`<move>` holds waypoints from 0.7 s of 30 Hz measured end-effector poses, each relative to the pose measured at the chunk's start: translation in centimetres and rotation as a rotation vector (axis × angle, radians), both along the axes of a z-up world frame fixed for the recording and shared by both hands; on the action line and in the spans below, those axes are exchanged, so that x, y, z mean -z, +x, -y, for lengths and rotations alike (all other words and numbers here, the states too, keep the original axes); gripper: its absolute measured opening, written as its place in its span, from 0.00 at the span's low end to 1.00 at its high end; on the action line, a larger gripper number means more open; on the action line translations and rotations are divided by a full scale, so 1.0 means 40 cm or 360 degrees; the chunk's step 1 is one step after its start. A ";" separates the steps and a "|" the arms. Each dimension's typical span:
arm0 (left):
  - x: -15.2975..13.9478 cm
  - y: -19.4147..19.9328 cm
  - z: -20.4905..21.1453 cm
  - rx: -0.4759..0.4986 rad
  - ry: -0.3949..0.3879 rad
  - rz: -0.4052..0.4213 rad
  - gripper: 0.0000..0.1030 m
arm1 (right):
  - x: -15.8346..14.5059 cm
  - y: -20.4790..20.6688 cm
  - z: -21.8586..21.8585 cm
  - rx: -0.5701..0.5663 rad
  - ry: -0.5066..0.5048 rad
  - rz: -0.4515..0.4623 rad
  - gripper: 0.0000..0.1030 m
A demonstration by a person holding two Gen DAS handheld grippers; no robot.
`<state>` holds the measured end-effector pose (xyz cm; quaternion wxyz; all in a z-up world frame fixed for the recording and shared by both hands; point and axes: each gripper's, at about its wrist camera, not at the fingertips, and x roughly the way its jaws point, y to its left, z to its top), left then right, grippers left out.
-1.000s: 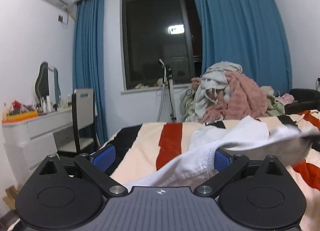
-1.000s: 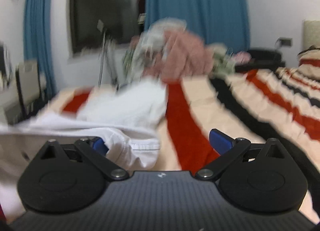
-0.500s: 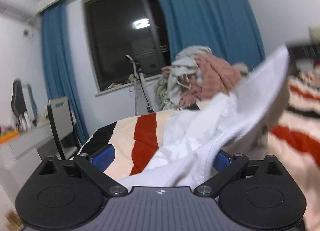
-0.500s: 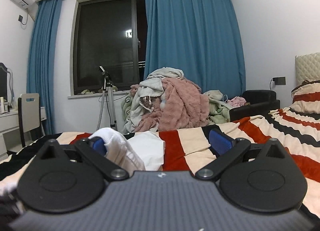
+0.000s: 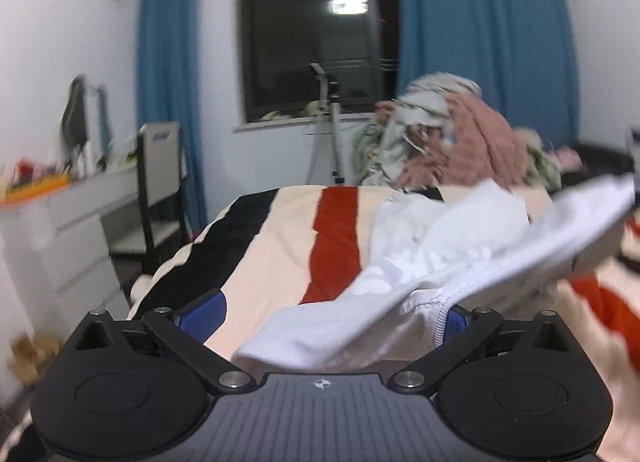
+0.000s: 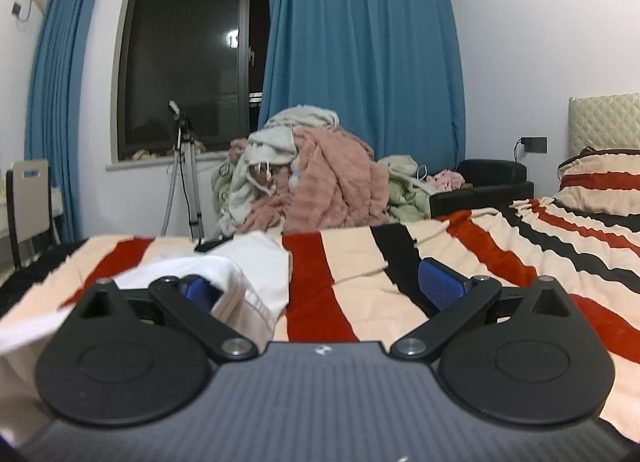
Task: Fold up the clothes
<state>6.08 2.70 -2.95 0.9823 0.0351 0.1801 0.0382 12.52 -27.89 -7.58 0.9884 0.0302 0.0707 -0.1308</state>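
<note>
I see both my left gripper [image 5: 332, 314] and right gripper [image 6: 320, 288] spread wide, the white garment [image 5: 420, 274] draped over their inner pads, bare striped blanket [image 6: 460, 258] to the right.

A white garment [image 5: 432, 262] is seen lying on the striped bed cover [image 5: 280, 246], all crumpled and not folded flat. One ribbed edge is lifted up off the bed (it looks blurry there). In the right wrist view, the white garment [image 6: 248, 274] is bunched in a soft lump, with a stitched hem hanging down.
</note>
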 end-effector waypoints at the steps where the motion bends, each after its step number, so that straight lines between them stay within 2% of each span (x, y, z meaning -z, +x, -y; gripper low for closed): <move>1: -0.006 -0.003 -0.008 -0.0025 -0.0015 0.0014 1.00 | 0.006 -0.002 -0.008 -0.0002 -0.0034 -0.0020 0.99; 5: -0.020 -0.014 -0.008 -0.0109 0.0058 0.0072 1.00 | 0.036 -0.005 -0.036 0.0000 -0.0184 -0.0153 0.99; 10: -0.025 -0.044 0.002 -0.0113 0.0064 0.0045 1.00 | 0.069 -0.016 -0.028 0.0015 -0.0164 -0.0312 0.99; 14: -0.031 -0.082 0.009 -0.0130 0.0040 0.0025 1.00 | 0.070 -0.049 -0.031 0.0071 -0.0134 -0.0345 0.99; 16: -0.038 -0.103 -0.001 -0.0160 -0.0041 0.0006 1.00 | 0.059 -0.076 -0.034 0.0096 -0.0101 -0.0321 0.99; 18: -0.045 -0.129 -0.021 -0.0207 -0.0172 -0.0012 1.00 | 0.045 -0.113 -0.038 0.0114 -0.0059 -0.0264 0.99; 21: -0.058 -0.190 -0.046 -0.0303 -0.0351 0.0038 1.00 | 0.021 -0.188 -0.056 0.0158 -0.0027 -0.0126 0.99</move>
